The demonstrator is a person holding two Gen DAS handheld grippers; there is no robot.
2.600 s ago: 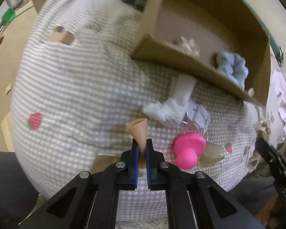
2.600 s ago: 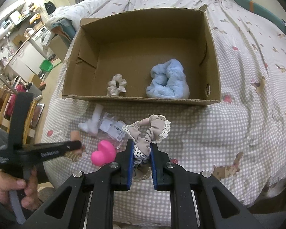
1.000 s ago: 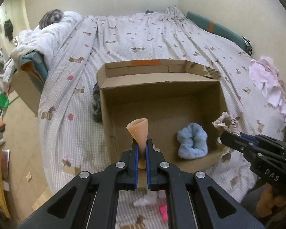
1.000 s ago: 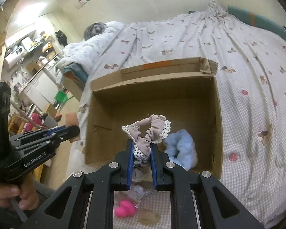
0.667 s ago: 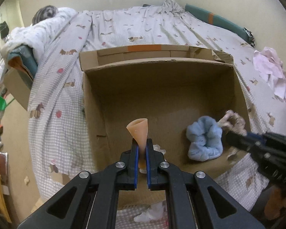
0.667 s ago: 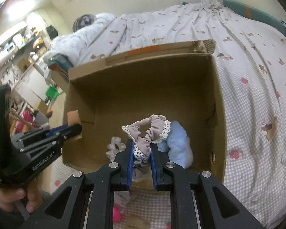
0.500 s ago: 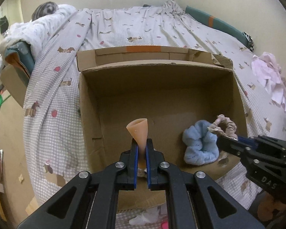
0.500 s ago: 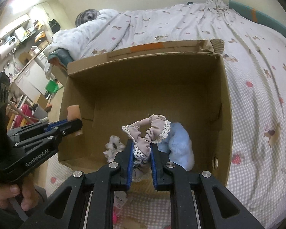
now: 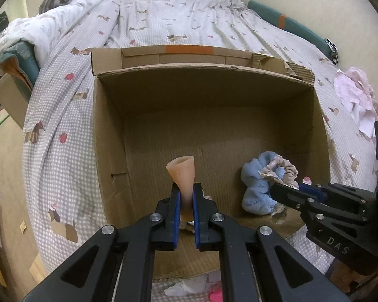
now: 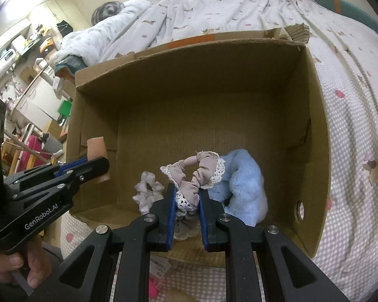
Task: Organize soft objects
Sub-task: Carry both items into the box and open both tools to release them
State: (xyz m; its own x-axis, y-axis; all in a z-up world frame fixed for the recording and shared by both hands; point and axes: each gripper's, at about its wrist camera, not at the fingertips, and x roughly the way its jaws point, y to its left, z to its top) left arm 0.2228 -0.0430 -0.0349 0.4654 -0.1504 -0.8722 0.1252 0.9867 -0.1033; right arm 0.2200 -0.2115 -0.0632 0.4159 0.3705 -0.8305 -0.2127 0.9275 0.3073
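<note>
Left claw [image 9: 187,196] clenches a cone [image 9: 182,173], right claw [image 10: 186,198] a scrunchie [image 10: 196,173], both over the box [image 10: 315,151] ahead, ready for release.

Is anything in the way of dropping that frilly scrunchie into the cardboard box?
Nothing visible blocks it. The lace-trimmed scrunchie hangs in the right gripper over the open cardboard box; below lie only a blue scrunchie and a small white scrunchie, with bare floor around them.

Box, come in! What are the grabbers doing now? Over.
Left gripper shut on peach cone. Right gripper shut on beige scrunchie. Both over cardboard box; blue scrunchie inside, nothing blocking.
</note>
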